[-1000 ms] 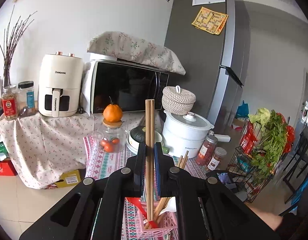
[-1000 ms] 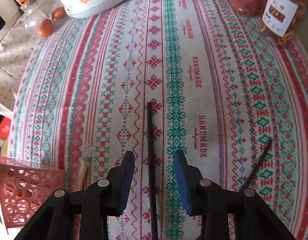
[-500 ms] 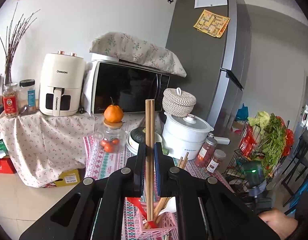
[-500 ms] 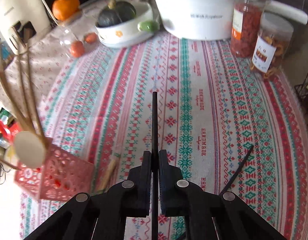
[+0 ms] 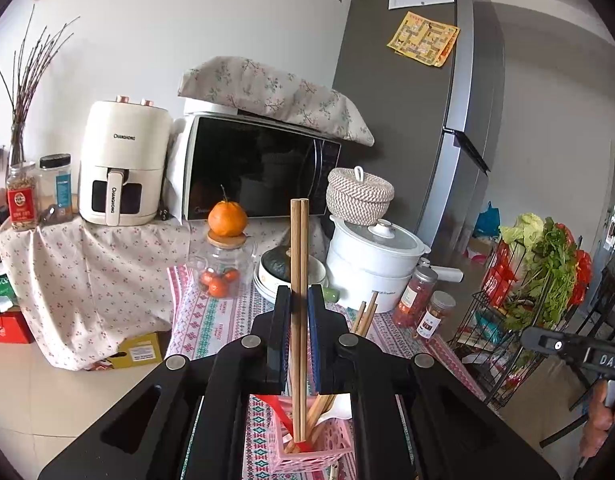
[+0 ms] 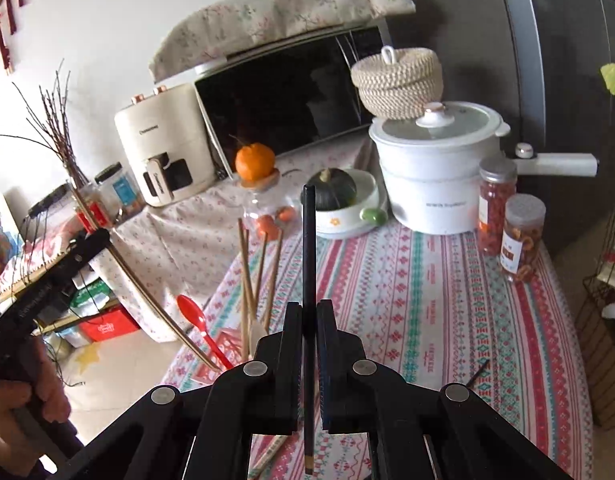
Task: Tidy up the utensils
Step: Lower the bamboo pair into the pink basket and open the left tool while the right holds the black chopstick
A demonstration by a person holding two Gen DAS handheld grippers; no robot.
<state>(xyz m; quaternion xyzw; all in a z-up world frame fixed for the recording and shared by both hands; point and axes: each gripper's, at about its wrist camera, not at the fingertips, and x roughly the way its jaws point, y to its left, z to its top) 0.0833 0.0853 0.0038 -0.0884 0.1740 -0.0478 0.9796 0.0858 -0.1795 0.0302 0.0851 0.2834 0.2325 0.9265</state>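
My left gripper (image 5: 298, 296) is shut on a pair of wooden chopsticks (image 5: 298, 248), held upright with their lower ends inside the pink utensil basket (image 5: 311, 450). The basket also holds several wooden chopsticks, a red spoon (image 6: 197, 322) and a pale spoon. My right gripper (image 6: 308, 310) is shut on one black chopstick (image 6: 308, 248), lifted above the patterned tablecloth (image 6: 427, 300). A second black chopstick (image 6: 477, 372) lies on the cloth to the right. The left gripper (image 6: 103, 240) with its chopsticks shows at the left of the right wrist view.
At the back of the table stand a white pot (image 6: 435, 168), two snack jars (image 6: 521, 236), a bowl with a dark squash (image 6: 335, 192) and a glass jar topped by an orange (image 6: 254, 162). A wire rack of vegetables (image 5: 539, 280) stands at the right. A wooden utensil (image 6: 267, 454) lies under my right gripper.
My right gripper closed on the black chopstick and raised it off the cloth, tilting up. The left gripper kept its chopsticks over the basket, nearly still.
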